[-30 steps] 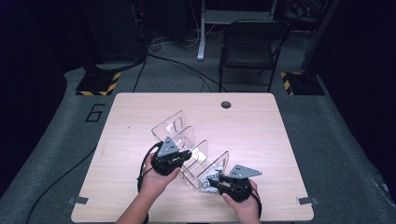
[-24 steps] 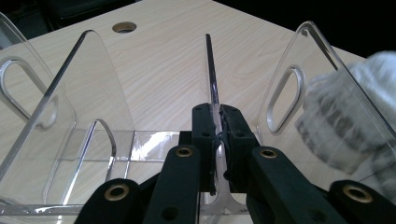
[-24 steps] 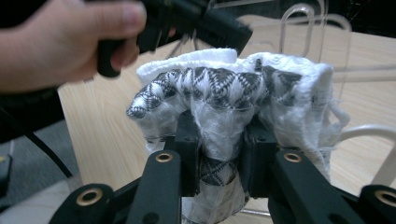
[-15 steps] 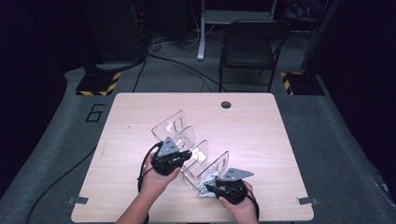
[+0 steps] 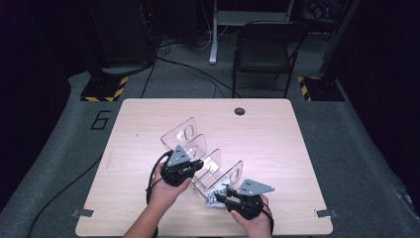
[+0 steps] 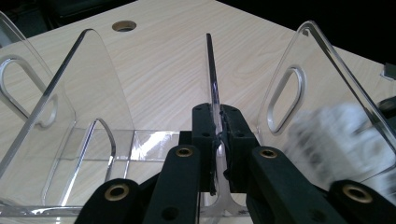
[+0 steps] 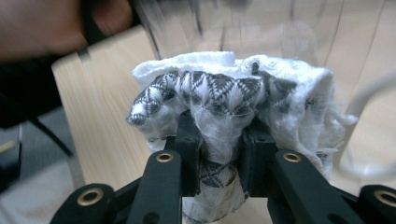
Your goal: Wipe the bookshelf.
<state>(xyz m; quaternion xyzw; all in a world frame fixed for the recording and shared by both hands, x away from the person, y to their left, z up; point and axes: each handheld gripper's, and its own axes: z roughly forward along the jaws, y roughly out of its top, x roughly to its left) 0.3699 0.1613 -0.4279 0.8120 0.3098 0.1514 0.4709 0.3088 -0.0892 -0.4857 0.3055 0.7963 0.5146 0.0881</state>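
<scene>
A: Status on L gripper point(image 6: 219, 140)?

B: Jaws pressed onto a clear divider plate point(image 6: 212, 84) of the acrylic rack point(image 5: 198, 148), pinching it edge-on near its lower part. Plate stands upright between the pads. Rack sits mid-table point(image 5: 277, 129), toward the person's side, dividers running diagonally in the high view.

A: R gripper point(image 7: 219, 154)?

B: Clamped on a bunched cloth point(image 7: 233, 98), white w/ black-grey zigzag weave. Fabric's squeezed between the pads, rest bulges out above and to both sides of the jaws.

A: Where's the cloth rel. to the rack?

B: High view: cloth point(image 5: 216, 196) sits at the rack's near-right end, just beside the last divider, low over the table. Touching the acrylic or not, can't tell. From the L gripper view it's a blurry white patch behind the right-hand divider.

A: Hands?

B: L hand point(image 5: 166, 191) at the rack's near side, R hand point(image 5: 252, 218) near the table's front edge. The two are well apart.
</scene>
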